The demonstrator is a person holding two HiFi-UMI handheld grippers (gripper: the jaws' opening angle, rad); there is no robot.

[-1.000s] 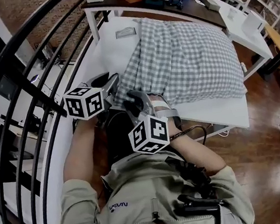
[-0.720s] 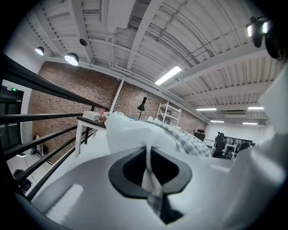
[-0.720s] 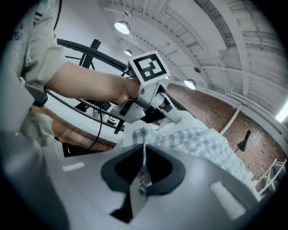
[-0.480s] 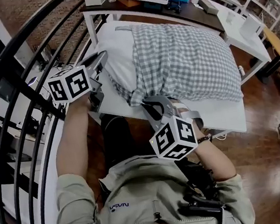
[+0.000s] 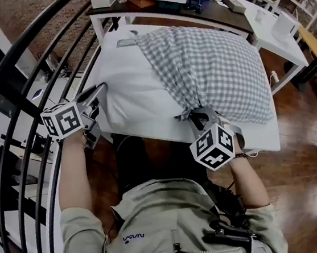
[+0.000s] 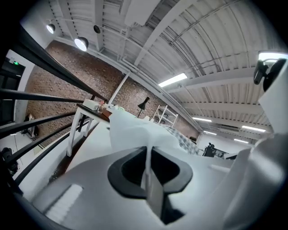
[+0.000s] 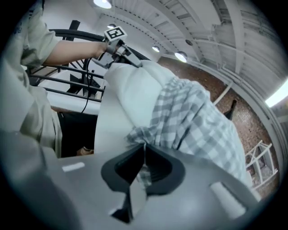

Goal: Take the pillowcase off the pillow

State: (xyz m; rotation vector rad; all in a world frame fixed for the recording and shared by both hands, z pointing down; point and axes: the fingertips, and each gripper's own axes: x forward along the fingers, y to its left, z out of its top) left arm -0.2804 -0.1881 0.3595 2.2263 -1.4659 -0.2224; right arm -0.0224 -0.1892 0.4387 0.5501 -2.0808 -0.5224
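Both pairs of jaws have just been closing, and each pair now pinches cloth. Our left gripper (image 5: 101,90), at the left of the head view, has its jaws nearly together on a thin fold at the corner of the white pillow (image 5: 133,80). That fold stands up between the pads in the left gripper view. Our right gripper (image 5: 195,113), lower centre-right, has its jaws all but closed on the bunched hem of the grey checked pillowcase (image 5: 213,59), with checked fabric caught between the pads. We see the pillow lying on a white table (image 5: 260,134) in the upper middle of the head view. Its left part is bare, and the pillowcase covers its right part up to the far edge. Black railing bars (image 5: 22,88) sweep across the left of the frame.
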